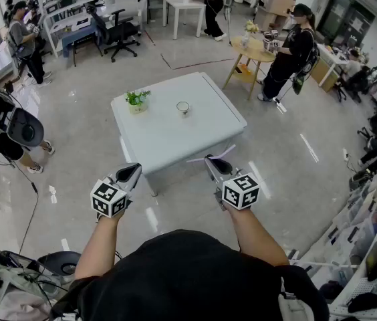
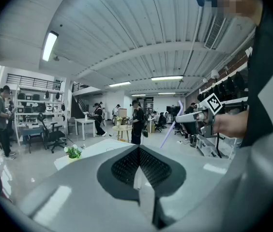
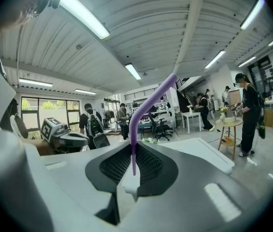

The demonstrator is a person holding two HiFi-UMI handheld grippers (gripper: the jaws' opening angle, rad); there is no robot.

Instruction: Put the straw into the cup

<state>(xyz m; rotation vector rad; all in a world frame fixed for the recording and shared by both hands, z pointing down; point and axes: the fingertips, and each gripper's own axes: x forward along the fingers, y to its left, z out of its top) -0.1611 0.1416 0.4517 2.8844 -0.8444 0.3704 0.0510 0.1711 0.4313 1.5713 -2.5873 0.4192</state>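
A pale purple bendy straw (image 1: pixel 212 154) is pinched in my right gripper (image 1: pixel 210 160), whose jaws are shut on its lower end. In the right gripper view the straw (image 3: pixel 145 106) rises from the closed pads and bends to the right. The small cup (image 1: pixel 183 107) stands upright on the white table (image 1: pixel 175 139), well ahead of both grippers. My left gripper (image 1: pixel 135 170) hangs before the table's near edge, its jaws shut with nothing between them. The left gripper view shows its closed tips (image 2: pixel 139 150), with the right gripper (image 2: pixel 199 117) and straw (image 2: pixel 171 126) off to the right.
A small potted plant (image 1: pixel 138 100) stands on the table left of the cup. A round wooden side table (image 1: pixel 252 51) and a person stand behind on the right. Several people, office chairs and desks line the room's edges; polished floor surrounds the table.
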